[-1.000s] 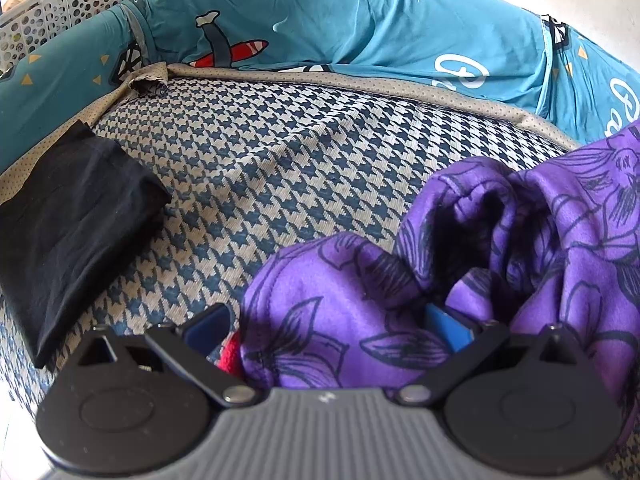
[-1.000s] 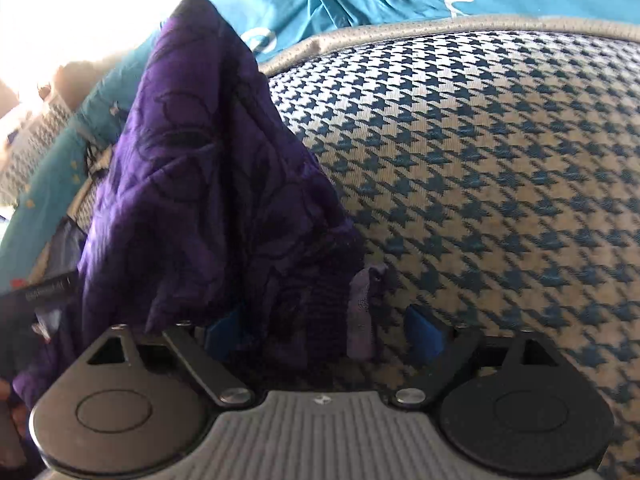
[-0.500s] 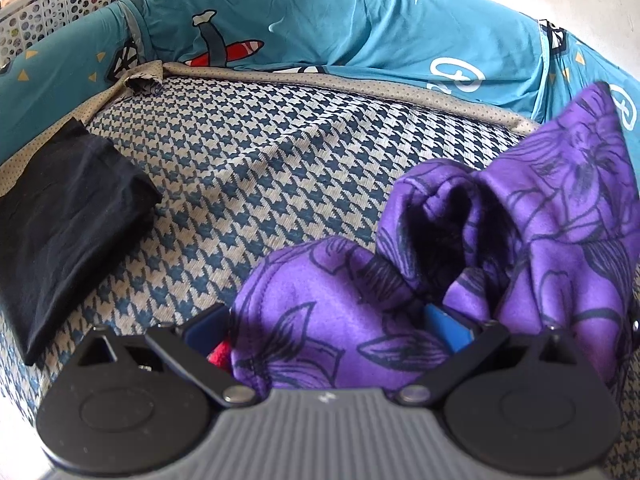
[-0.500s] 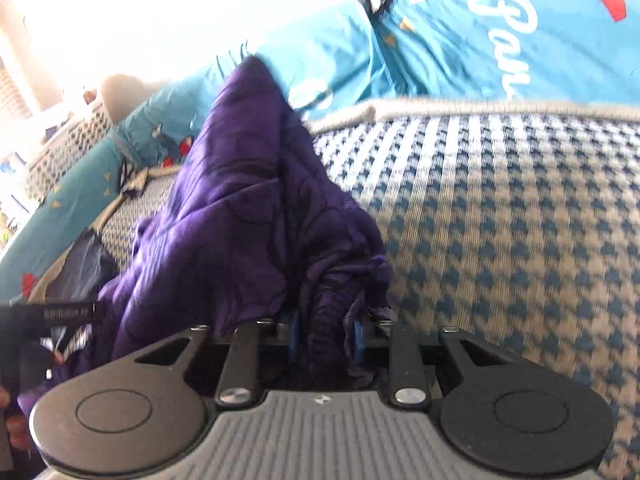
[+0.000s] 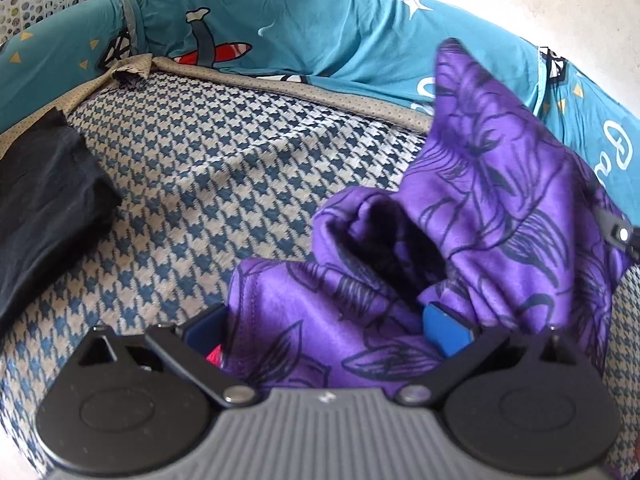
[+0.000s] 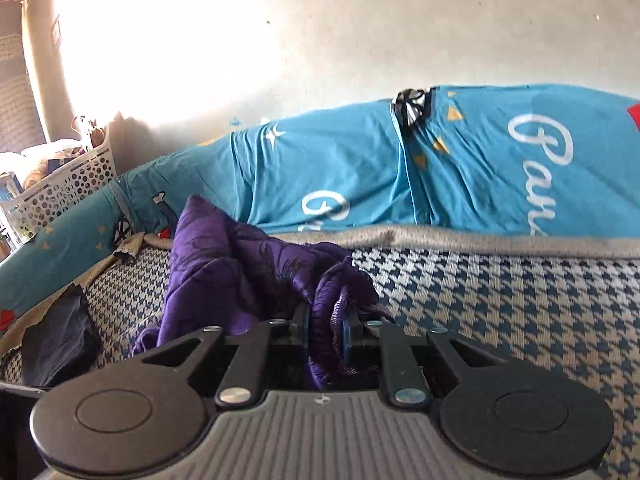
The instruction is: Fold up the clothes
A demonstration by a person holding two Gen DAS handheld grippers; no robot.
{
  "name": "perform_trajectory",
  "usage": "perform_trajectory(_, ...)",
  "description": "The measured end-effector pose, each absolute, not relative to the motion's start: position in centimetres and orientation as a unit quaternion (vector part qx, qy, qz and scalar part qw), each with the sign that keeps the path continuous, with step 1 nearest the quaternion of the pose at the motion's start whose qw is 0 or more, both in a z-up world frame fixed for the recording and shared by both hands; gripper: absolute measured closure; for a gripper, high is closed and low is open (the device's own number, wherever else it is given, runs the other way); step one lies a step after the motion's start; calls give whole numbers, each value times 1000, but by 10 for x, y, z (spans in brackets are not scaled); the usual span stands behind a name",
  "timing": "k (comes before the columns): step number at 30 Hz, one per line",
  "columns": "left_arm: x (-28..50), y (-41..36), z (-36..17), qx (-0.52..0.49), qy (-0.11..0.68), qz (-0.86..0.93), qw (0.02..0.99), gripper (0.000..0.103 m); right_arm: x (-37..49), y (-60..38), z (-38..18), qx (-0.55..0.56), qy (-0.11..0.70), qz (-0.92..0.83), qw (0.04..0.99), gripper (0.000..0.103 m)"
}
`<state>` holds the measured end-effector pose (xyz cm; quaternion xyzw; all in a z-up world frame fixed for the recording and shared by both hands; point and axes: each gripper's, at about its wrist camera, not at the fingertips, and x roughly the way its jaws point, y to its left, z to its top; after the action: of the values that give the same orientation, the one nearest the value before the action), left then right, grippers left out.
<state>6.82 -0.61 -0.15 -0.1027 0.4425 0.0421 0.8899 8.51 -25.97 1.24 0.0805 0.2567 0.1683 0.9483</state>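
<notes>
A: Where is the purple garment (image 5: pixel 500 208) relative to the two tools?

B: It lies bunched on the houndstooth bed cover (image 5: pixel 224 184), toward the right side in the left wrist view. The left gripper (image 5: pixel 324 328) has its jaws spread wide, and a fold of the purple cloth fills the gap between them. I cannot tell whether the blue pads (image 5: pixel 444 328) actually press on it.

A: And the other one?

B: The right gripper (image 6: pixel 326 334) has its jaws nearly together and closing, with a gathered hem of the purple garment (image 6: pixel 256 264) pinched between the pads. The cloth rises in a peak from that grip, lifted off the cover there.

A: Any writing to read?

B: On the teal bolster (image 6: pixel 360 172) along the far edge of the bed there is white cursive lettering. One word starts "Pa", perhaps "Pan", and runs out of the frame; another begins with a "G" and is hidden behind the purple cloth. It also carries a cartoon print with red and white parts and small yellow triangles.

A: Anything else on the bed?

B: A folded black garment (image 5: pixel 44 208) lies at the left, well apart from the purple one. A white perforated basket (image 6: pixel 68 188) stands beyond the bolster.
</notes>
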Motion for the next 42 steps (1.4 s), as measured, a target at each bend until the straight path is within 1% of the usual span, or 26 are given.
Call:
perform_trajectory(5,77,-16,-3,-119,439,46,889,0,103,-255,20,82,222,161,958,89)
perform_trajectory(8,82,-22,-7,-113,452,40,884,0,113,-255,20,85,205,119,968,90)
perform_trajectory(10,82,-22,-6,-118,452,33,883,0,118,-259,19,85,210,93,970,90)
perform_trajectory(12,81,-20,-3,-123,447,27,886,0,121,-266,19,83,224,71,969,82)
perform_trajectory(14,79,-15,4,-126,431,30,893,0,123,-272,19,82,237,53,967,81)
perform_trajectory(17,78,-5,15,-143,408,45,901,0,114,-278,23,99,241,82,962,80)
perform_trajectory(19,79,3,16,-156,406,60,899,0,103,-272,28,91,230,105,963,73)
perform_trajectory(21,81,9,11,-166,416,77,891,0,95,-261,32,74,225,142,961,59)
perform_trajectory(23,82,15,5,-176,428,84,883,0,87,-245,31,54,231,180,955,55)
perform_trajectory(27,81,15,1,-173,435,94,879,0,80,-216,19,9,242,209,948,51)
perform_trajectory(34,84,6,-4,-147,447,94,877,0,80,-191,-5,-48,265,190,944,51)
perform_trajectory(35,84,5,-5,-145,449,93,877,0,80,-190,-8,-56,266,185,944,54)
perform_trajectory(36,84,5,-6,-143,451,93,876,0,80,-189,-9,-60,264,182,945,66)
perform_trajectory(37,84,4,-6,-139,451,93,877,0,80,-189,-10,-62,263,179,946,73)
perform_trajectory(38,84,3,-7,-136,451,93,877,0,79,-191,-10,-59,261,177,947,84)
perform_trajectory(39,84,1,-7,-131,451,94,878,0,78,-192,-9,-57,260,175,948,92)
perform_trajectory(40,84,0,-8,-125,451,95,878,0,78,-194,-8,-54,258,172,949,94)
perform_trajectory(42,83,-3,-9,-115,450,98,880,0,76,-197,-6,-48,254,167,951,96)
